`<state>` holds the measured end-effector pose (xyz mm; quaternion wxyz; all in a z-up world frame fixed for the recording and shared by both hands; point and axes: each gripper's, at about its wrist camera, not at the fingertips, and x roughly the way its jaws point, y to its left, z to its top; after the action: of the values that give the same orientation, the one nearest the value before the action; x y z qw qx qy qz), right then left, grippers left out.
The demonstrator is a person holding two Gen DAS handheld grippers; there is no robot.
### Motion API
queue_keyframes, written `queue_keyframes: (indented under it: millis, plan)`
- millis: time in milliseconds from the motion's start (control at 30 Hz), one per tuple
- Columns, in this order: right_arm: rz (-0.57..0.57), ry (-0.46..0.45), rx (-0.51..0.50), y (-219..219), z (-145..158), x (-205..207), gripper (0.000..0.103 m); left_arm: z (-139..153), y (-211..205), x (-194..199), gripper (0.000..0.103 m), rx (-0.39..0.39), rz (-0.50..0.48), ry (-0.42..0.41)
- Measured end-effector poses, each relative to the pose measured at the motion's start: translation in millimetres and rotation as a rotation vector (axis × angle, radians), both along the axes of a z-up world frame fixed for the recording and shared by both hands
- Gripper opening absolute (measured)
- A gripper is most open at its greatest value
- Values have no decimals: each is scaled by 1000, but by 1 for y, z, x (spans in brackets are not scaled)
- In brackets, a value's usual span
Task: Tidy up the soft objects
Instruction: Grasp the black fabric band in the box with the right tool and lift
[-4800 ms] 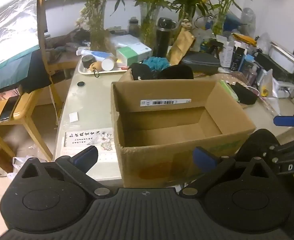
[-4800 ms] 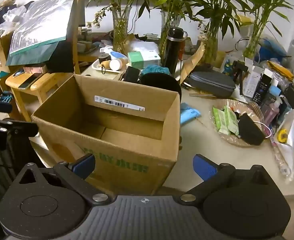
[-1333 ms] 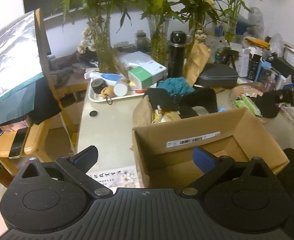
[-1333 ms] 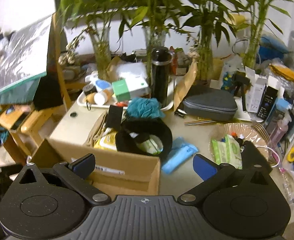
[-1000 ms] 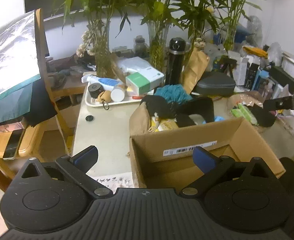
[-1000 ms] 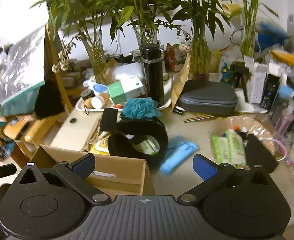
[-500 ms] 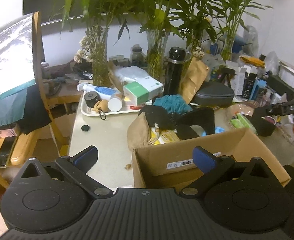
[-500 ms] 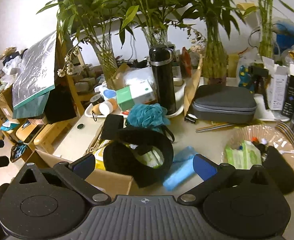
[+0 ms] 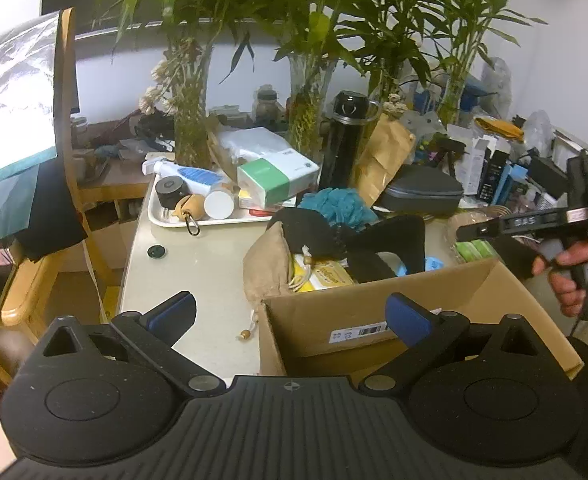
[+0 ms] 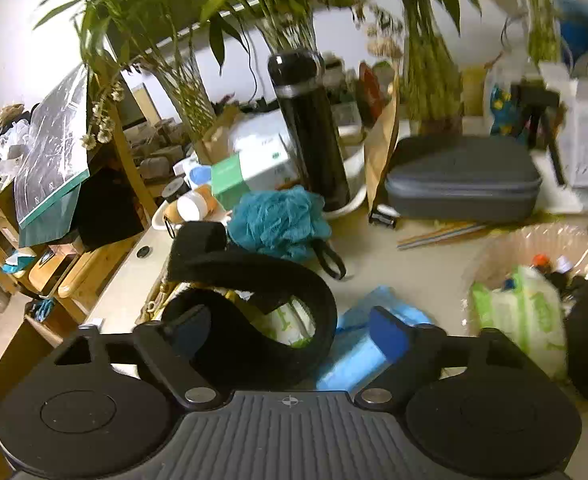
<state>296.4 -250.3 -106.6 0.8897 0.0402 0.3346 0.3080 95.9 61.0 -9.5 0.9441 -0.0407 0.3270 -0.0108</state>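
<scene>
We have swung our right gripper (image 10: 289, 328), wide open and empty, past the cardboard box (image 9: 414, 320) onto the black fabric band (image 10: 253, 280) behind it, left gripper (image 9: 289, 316) open too, ready to grasp.

The cardboard box (image 9: 410, 316) is plain brown corrugated paper, matt, with a white printed label. The left tongs (image 9: 289, 318) are matt black plastic with a ribbed body and blue, rubbery-looking pads; the right tongs (image 10: 283, 334) look the same. The black strap (image 10: 253, 280) is soft, matt cloth with a fuzzy nap. The teal bath pouf (image 10: 279, 220) is crinkled netting. The drawstring pouch (image 9: 265, 264) is coarse tan cloth. The blue packet (image 10: 354, 354) is smooth, slightly shiny plastic film. The flask (image 9: 346, 140) is glossy black with a metal band. The grey case (image 10: 462, 178) is matt fabric. The table (image 9: 201, 256) is smooth, pale and faintly glossy.
</scene>
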Motion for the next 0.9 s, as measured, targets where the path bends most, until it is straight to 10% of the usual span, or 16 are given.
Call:
queue_keyframes:
  millis: [567,733,900]
  plan:
    - [-29,163,28,24,-84,60,56,-20,11,-3,103,-35,2,41]
    - [-34,178,8,32,-96,65,19,-24,10,-3,103,-43,-6,46]
    - [-31,177,41,29,-90,61,11,-21,10,-4,103,-48,-10,28]
